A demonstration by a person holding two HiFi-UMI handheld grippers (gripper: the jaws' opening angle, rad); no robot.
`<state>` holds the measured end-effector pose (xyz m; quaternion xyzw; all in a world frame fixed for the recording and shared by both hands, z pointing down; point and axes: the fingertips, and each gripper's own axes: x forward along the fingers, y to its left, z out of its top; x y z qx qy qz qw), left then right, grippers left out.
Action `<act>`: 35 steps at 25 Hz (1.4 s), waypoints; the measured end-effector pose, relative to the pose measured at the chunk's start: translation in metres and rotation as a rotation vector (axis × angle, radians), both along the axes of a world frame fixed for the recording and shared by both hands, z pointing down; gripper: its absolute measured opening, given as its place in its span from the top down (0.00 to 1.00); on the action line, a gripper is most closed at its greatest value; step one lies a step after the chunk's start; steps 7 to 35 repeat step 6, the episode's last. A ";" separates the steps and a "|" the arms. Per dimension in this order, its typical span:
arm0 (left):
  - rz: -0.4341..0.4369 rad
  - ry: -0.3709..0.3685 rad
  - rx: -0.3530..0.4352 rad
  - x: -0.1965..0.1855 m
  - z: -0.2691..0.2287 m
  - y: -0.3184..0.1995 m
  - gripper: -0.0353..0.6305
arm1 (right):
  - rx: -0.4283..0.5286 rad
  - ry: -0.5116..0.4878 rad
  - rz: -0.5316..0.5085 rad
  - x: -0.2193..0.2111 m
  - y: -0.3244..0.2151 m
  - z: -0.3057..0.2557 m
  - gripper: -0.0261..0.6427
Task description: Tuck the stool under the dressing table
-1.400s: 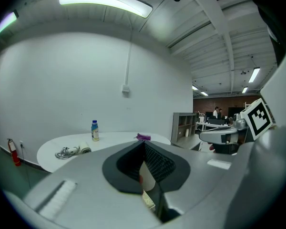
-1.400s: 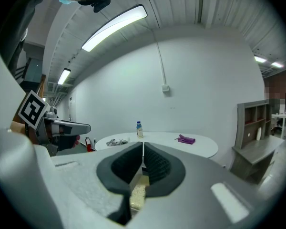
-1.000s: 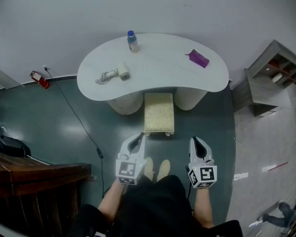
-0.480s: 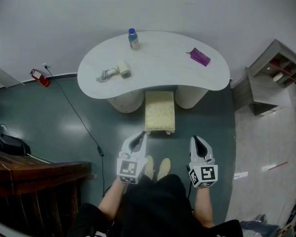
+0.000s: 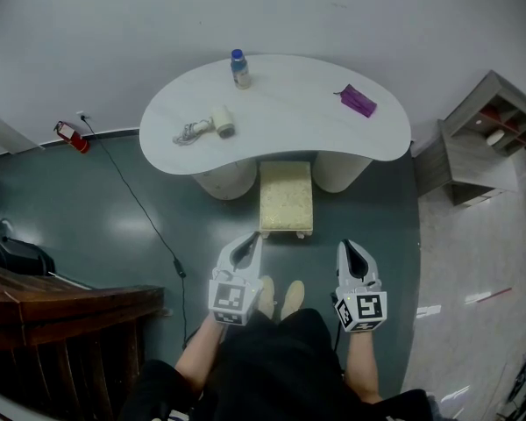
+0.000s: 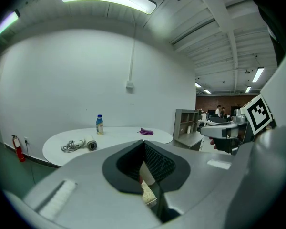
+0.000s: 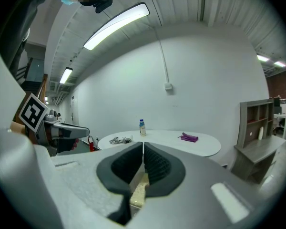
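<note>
The white kidney-shaped dressing table [image 5: 280,117] stands by the wall. The cream cushioned stool [image 5: 287,198] is on the floor between its two pedestals, with the far end just at the tabletop edge and the rest sticking out toward the person. The left gripper [image 5: 250,244] and the right gripper [image 5: 349,249] hang near the stool without touching it, both with jaws closed together on nothing. I think an off-centre push may swing the stool against a pedestal [image 5: 337,175], and that knock may tip the bottle [image 5: 239,69].
</note>
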<state>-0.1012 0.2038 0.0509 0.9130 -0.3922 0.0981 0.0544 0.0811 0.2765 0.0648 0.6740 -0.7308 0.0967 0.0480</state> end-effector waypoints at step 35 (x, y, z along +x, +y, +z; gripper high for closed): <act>0.003 0.000 -0.007 -0.001 0.002 -0.004 0.94 | -0.004 -0.003 -0.002 -0.002 -0.004 0.001 0.94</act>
